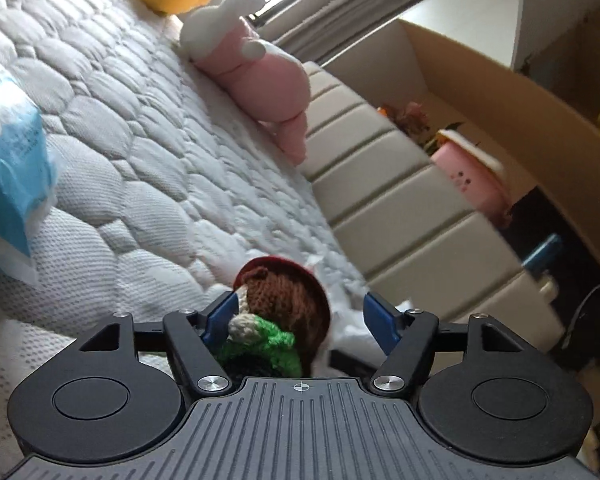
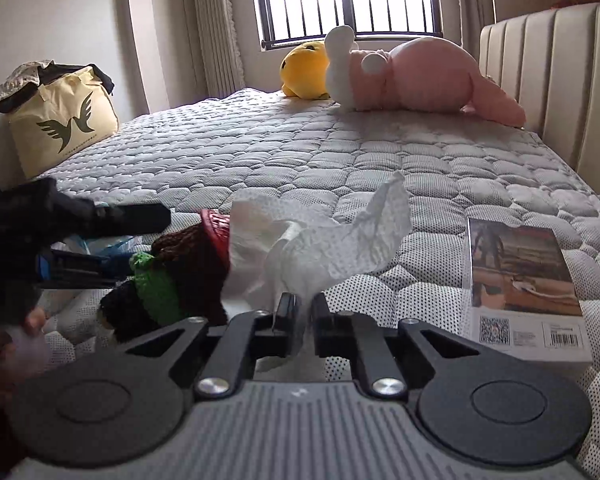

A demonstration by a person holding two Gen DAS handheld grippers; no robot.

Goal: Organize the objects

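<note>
A crocheted plant in a red pot [image 1: 288,304] lies on its side on the quilted mattress [image 1: 140,128]. My left gripper [image 1: 300,314] is open around it: the left blue pad touches the pot and a gap shows at the right pad. The right wrist view shows the same pot [image 2: 188,256] with the left gripper [image 2: 140,244] coming in from the left, a hand behind it. My right gripper [image 2: 304,308] is shut on a crumpled white tissue [image 2: 332,232], which drapes against the pot's rim. A bit of that tissue [image 1: 346,312] shows beside the pot.
A pink rabbit plush [image 2: 412,76] and a yellow plush [image 2: 304,70] lie by the window. A book [image 2: 524,280] rests at the right, a blue plastic pack [image 1: 12,168] at the left. A beige bag [image 2: 60,120] stands beyond the bed. A cardboard box [image 1: 480,92] sits behind the headboard [image 1: 380,184].
</note>
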